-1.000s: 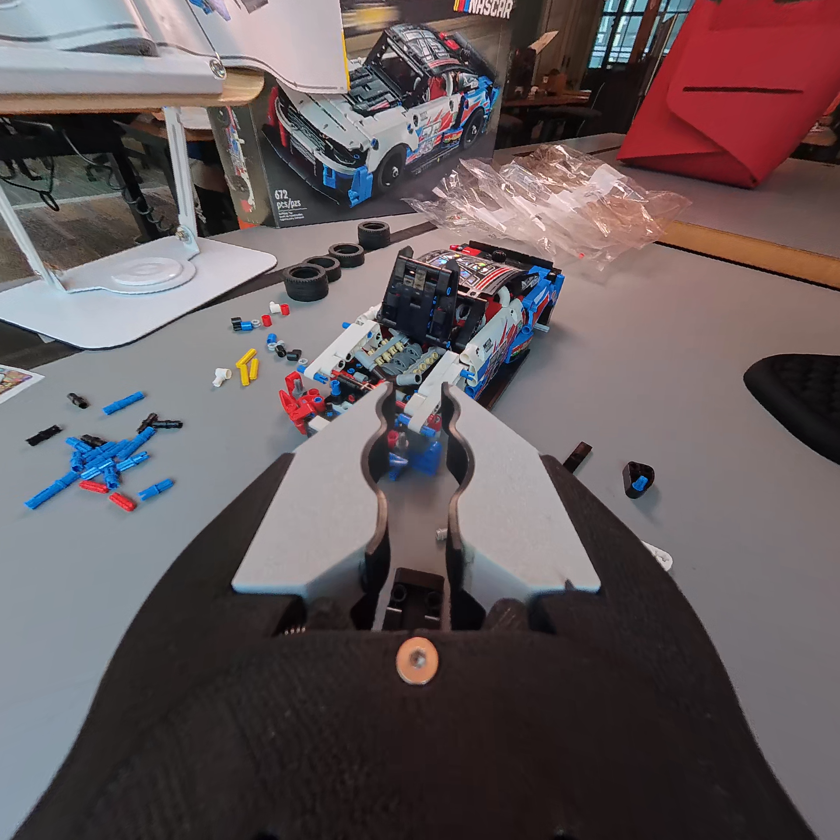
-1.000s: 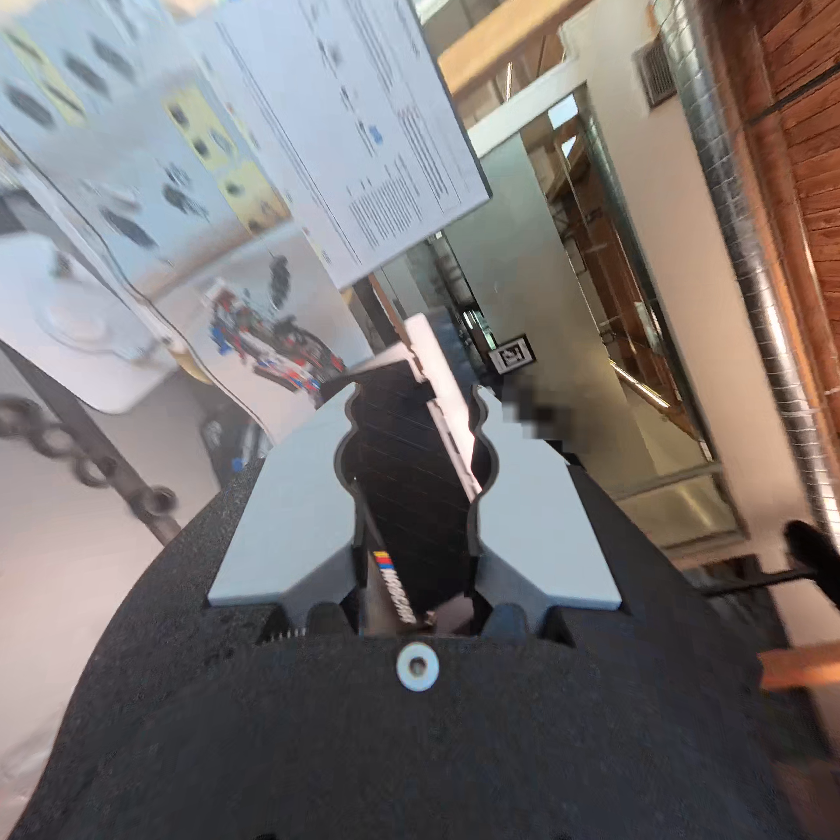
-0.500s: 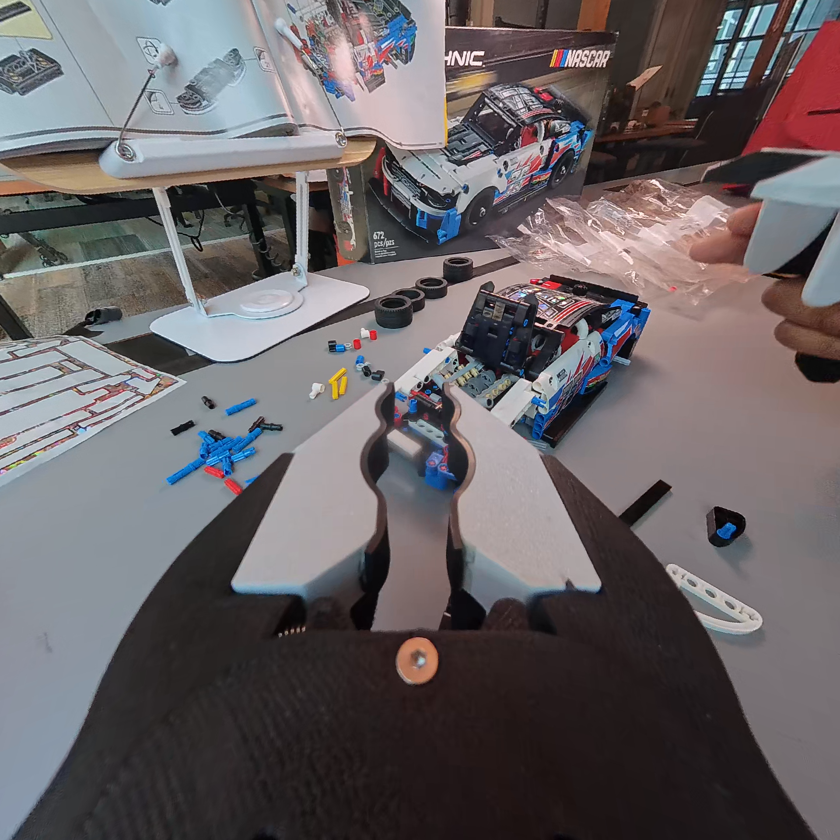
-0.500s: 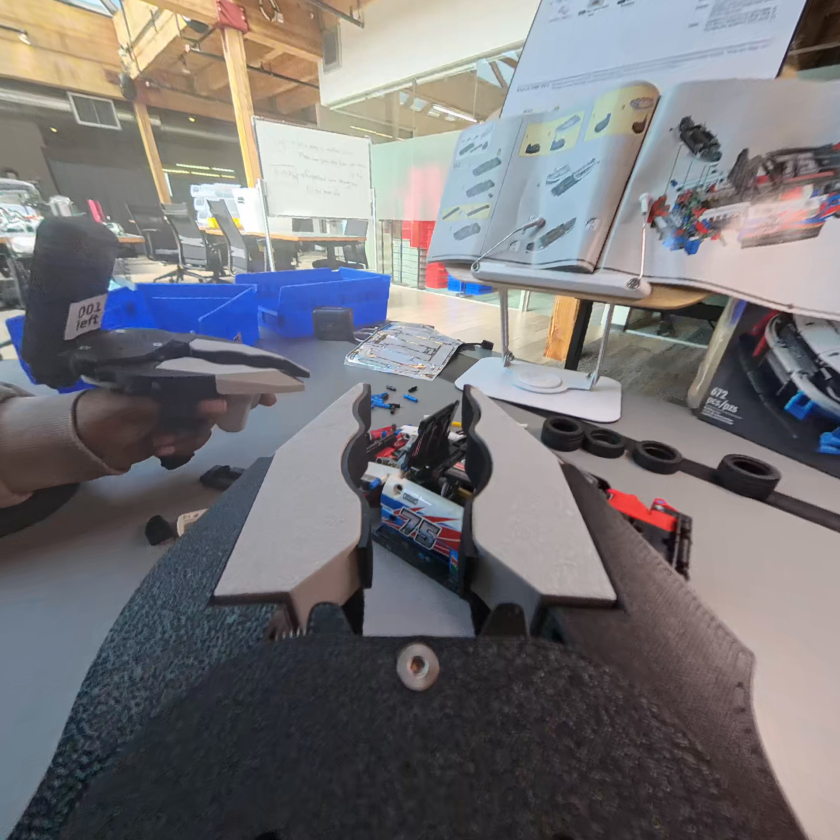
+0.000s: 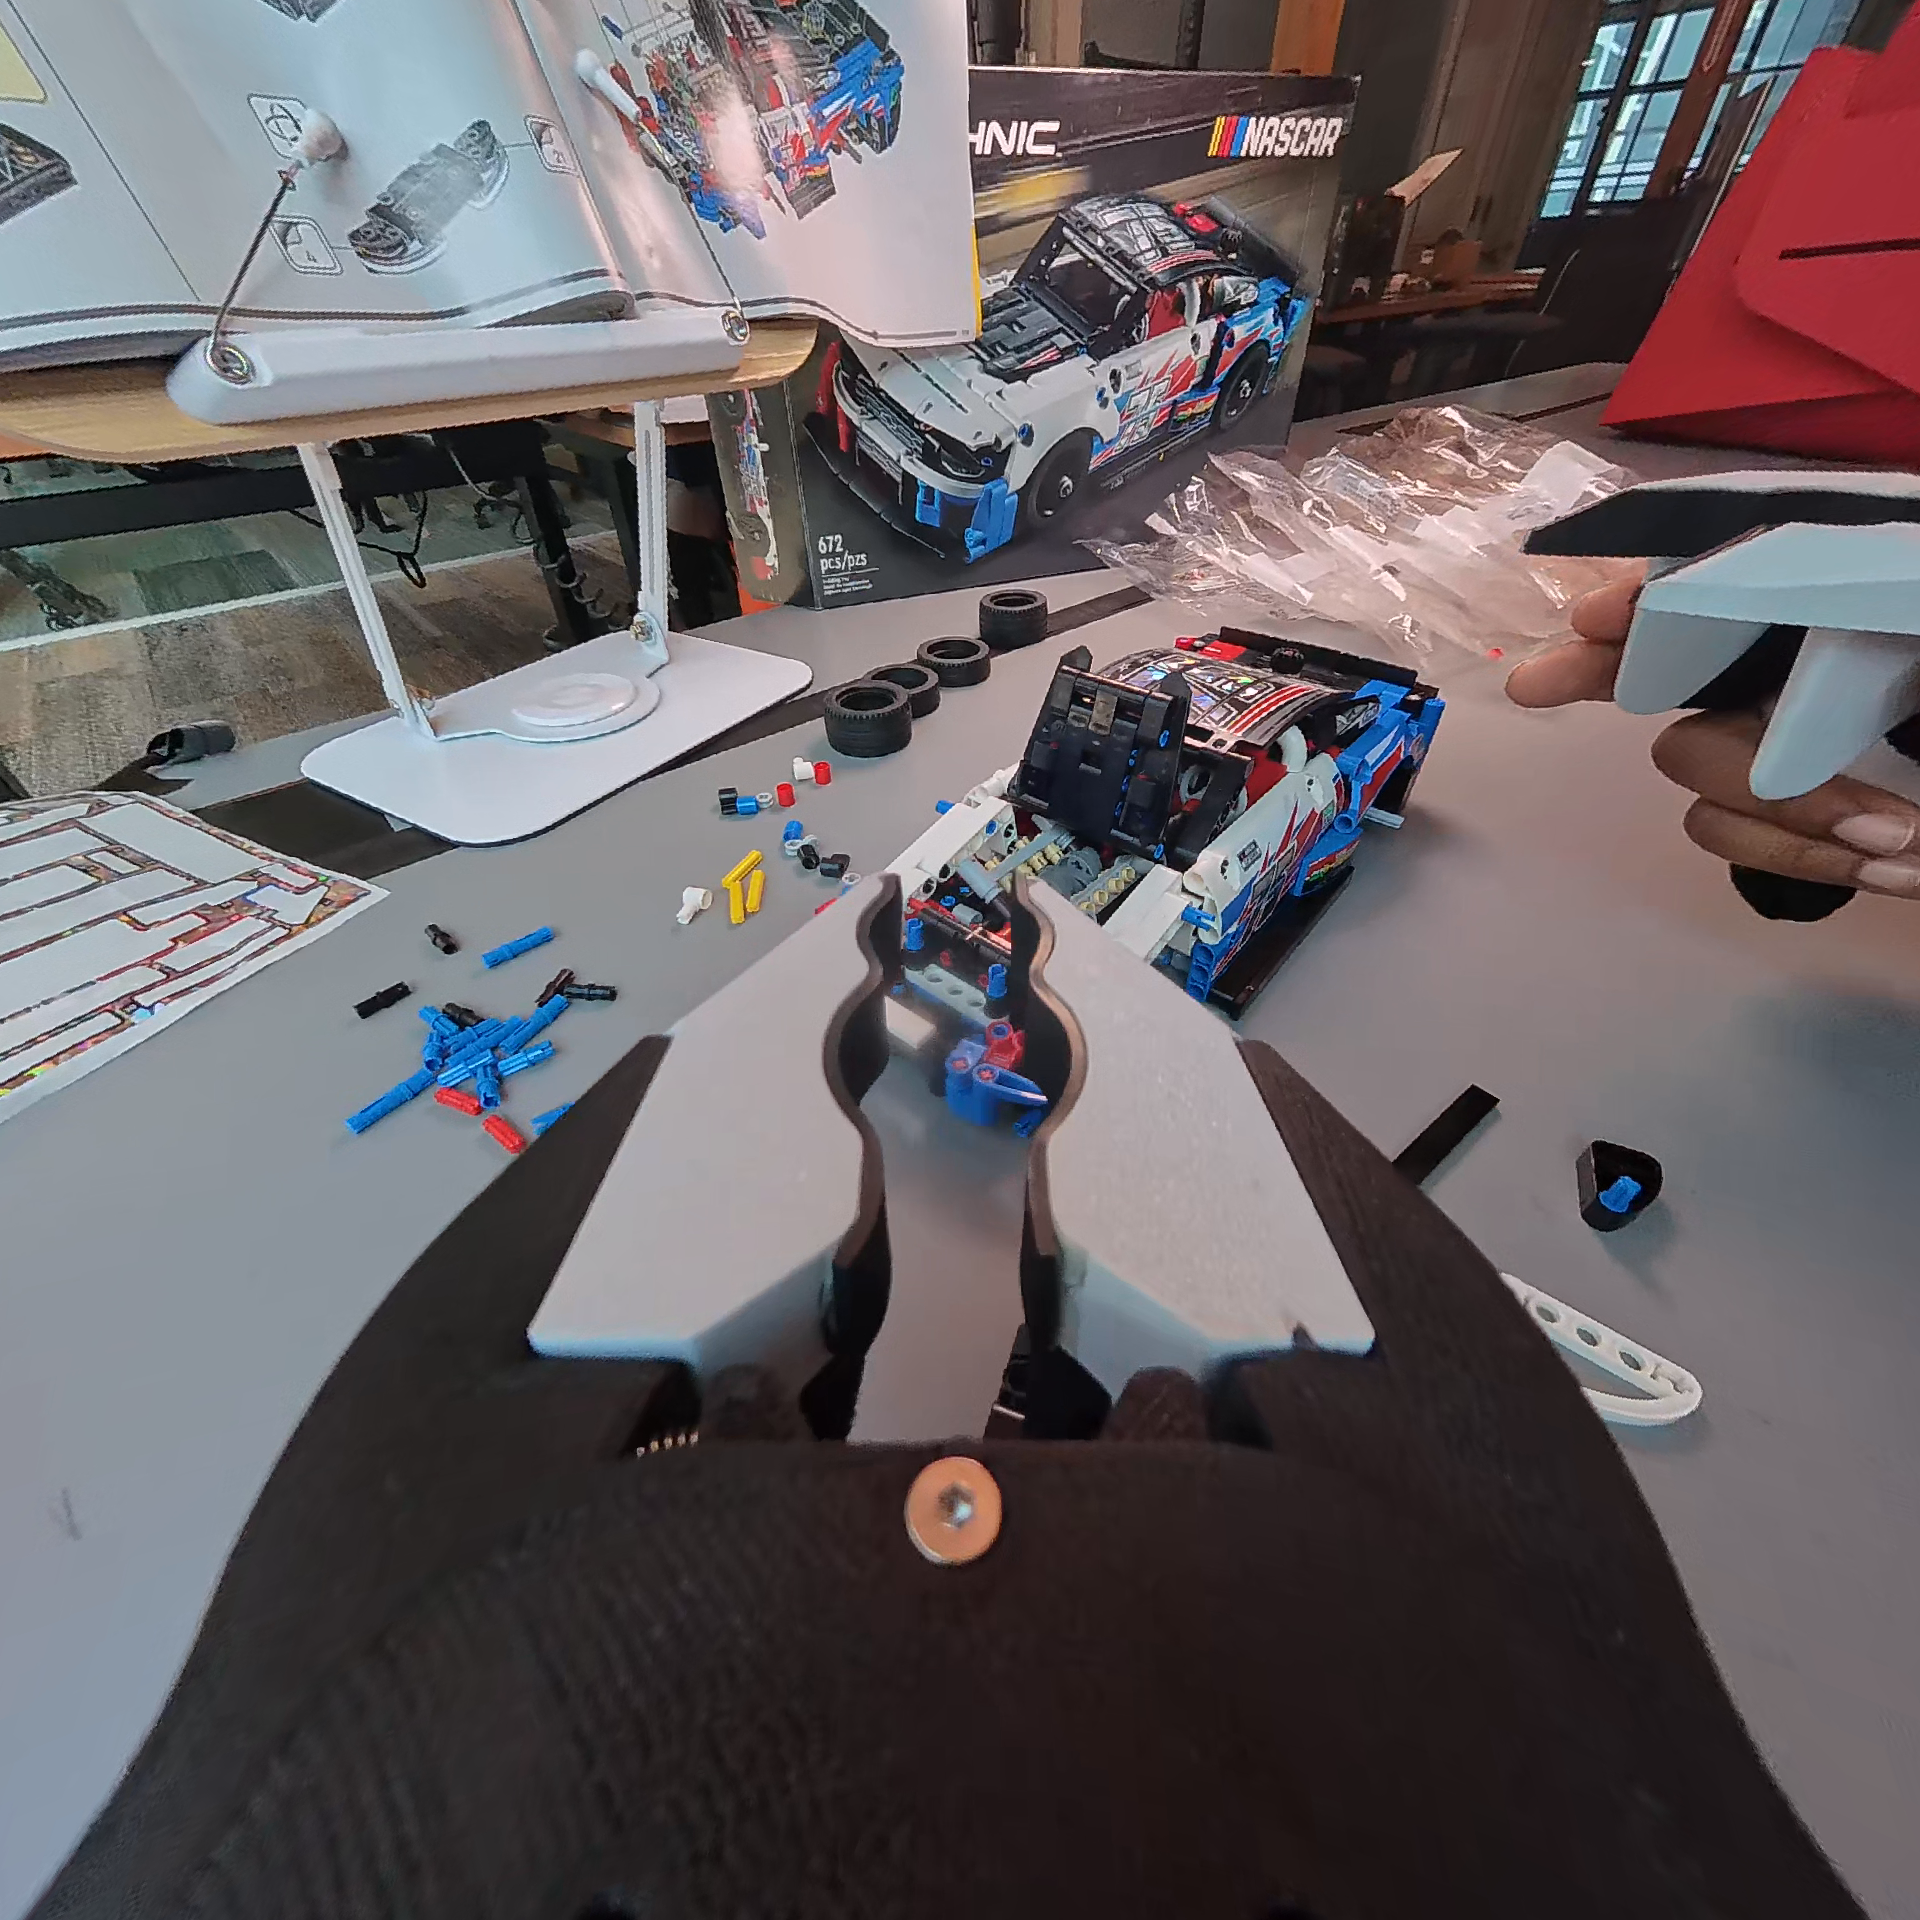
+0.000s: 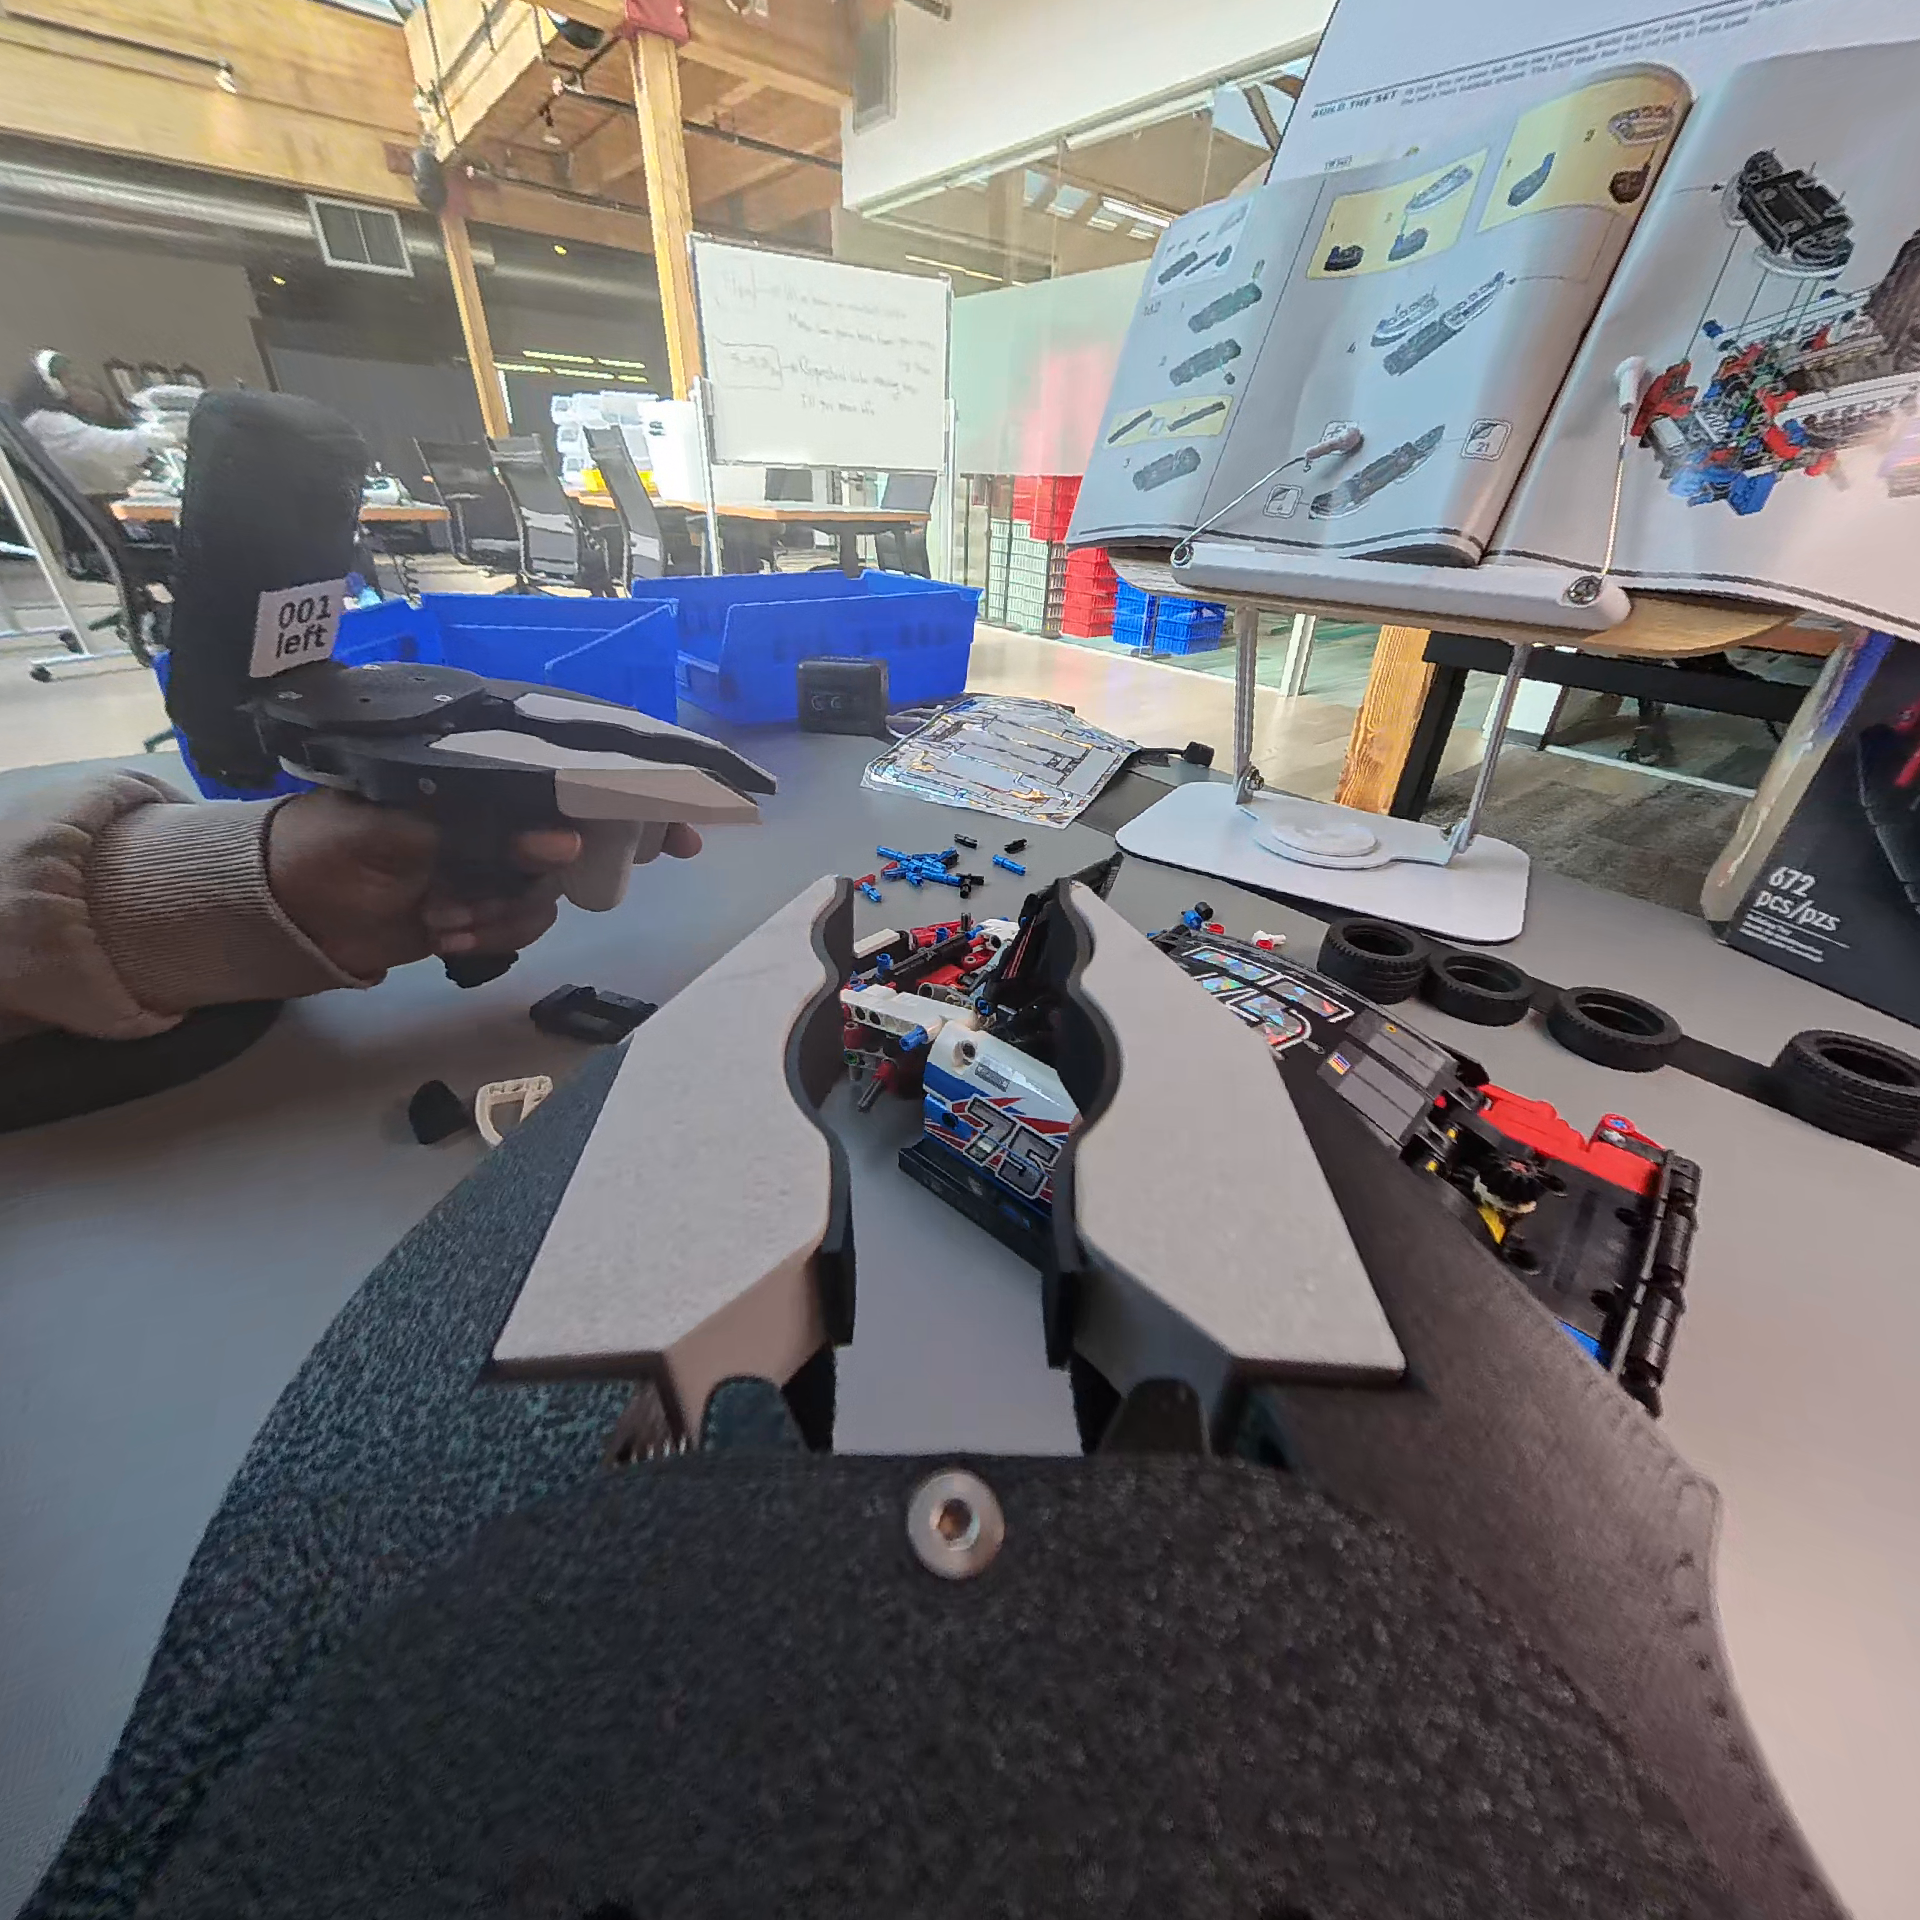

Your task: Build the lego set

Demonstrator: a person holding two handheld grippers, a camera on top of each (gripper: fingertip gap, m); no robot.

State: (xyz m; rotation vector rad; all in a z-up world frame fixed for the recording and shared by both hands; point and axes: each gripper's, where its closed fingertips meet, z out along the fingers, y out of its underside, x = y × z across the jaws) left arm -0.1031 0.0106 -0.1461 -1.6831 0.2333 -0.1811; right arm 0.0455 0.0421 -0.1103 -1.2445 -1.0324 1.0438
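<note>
On the grey table (image 5: 1558, 1039) at twelve o'clock sits the half-built car (image 5: 1174, 821), hood raised, wheels missing. Both grippers hover empty, jaws spread: left gripper (image 5: 954, 935) level at its nose, right gripper (image 6: 956, 935) at its flank. Likely between steps; next, pick a piece, perhaps from the tyres (image 5: 920, 686) at eleven.

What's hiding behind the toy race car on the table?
Behind the race car lie four loose black tires in a row, crinkly clear plastic bags, and the set's box. Whatever is behind the box is covered.
</note>
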